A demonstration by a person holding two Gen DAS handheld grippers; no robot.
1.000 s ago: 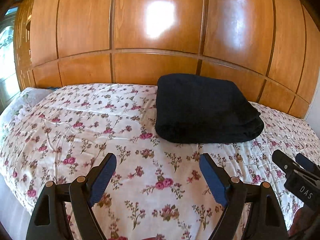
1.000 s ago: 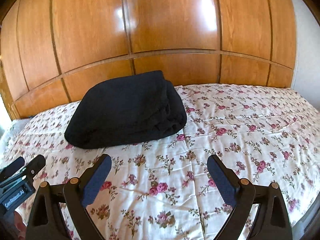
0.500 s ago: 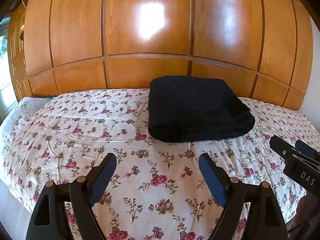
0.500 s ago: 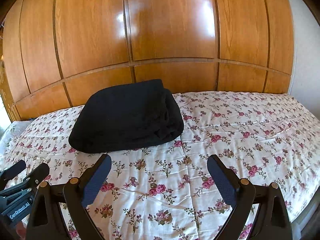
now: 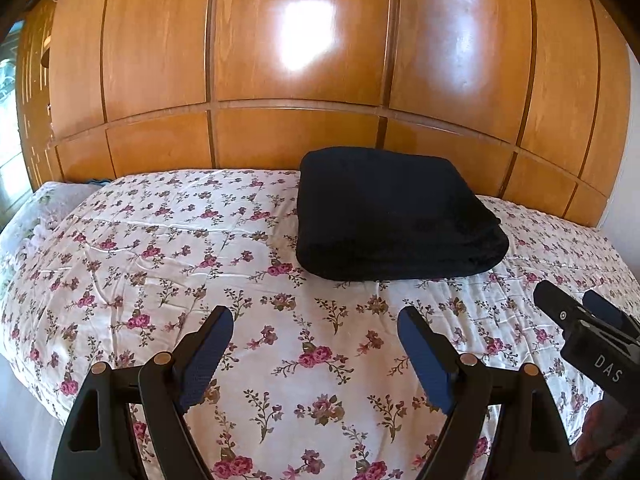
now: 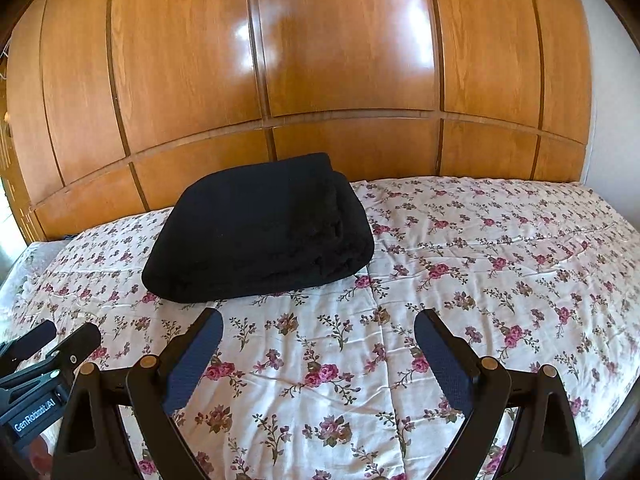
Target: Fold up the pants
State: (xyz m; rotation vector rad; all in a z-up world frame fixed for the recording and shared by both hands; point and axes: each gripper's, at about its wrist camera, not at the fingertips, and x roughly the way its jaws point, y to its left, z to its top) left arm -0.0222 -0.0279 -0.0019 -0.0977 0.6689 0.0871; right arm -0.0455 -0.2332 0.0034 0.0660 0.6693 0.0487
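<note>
Folded black pants [image 5: 394, 216] lie on floral bedspread [image 5: 160, 264] (wooden wardrobe [image 5: 304, 60] behind).

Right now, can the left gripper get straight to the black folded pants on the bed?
Probably yes. The left gripper is open, holding nothing, and only bare floral bedspread lies between it and the folded pants. The right gripper sits off to the side.

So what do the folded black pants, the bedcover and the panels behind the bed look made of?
Pants: thick, matte black, soft fabric, perhaps fleece or knit; the folded edges look plump, no sheen. Bedcover: thin, creased white fabric printed with pink flowers, likely cotton. Panels: varnished wood, with grain and bright glare patches.
</note>
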